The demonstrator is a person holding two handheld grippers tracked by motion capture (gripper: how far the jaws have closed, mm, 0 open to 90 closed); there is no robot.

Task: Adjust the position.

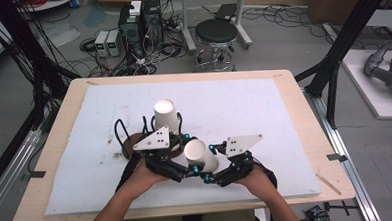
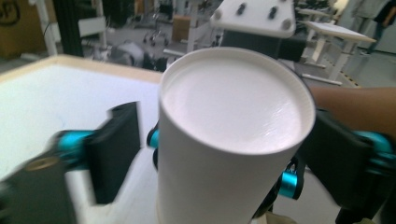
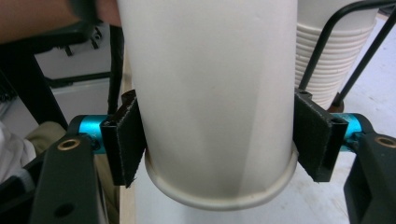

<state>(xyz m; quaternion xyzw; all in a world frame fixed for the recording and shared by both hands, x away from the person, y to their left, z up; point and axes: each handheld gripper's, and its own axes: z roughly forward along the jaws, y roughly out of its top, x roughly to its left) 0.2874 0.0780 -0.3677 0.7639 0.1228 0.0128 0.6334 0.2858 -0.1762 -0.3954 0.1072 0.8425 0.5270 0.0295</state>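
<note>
The right gripper point(image 3: 219, 144) pinches a white paper cup point(image 3: 210, 93) just above its rolled rim: in the right gripper view both black padded jaws press flat against the cup's sides, one on each side, and the cup is upside down, its rim toward the camera and its closed base pointing away. In the high view the same cup point(image 1: 201, 155) sits tilted between the two tools, base up, held clear of the mat.

The left gripper point(image 2: 219, 158) has its jaws spread on either side of that cup. In the left gripper view the left pad point(image 2: 116, 154) stands apart from the cup's wall with a strip of white mat showing between them, and the cup's round base point(image 2: 233, 102) faces the camera; whether the right-hand pad touches the cup cannot be told.

Beyond the held cup, a stack of white paper cups point(image 1: 166, 116) stands upside down inside a black wire holder point(image 1: 120, 131) on a round brown base, just behind the left gripper. In the right gripper view the stack's ribbed rims point(image 3: 331, 60) show just beside the held cup, apart from it.

All of this lies on a white foam mat point(image 1: 264, 107) covering a pale wooden table point(image 1: 304, 116). A black round stool point(image 1: 216, 32) stands on the floor beyond the table.
</note>
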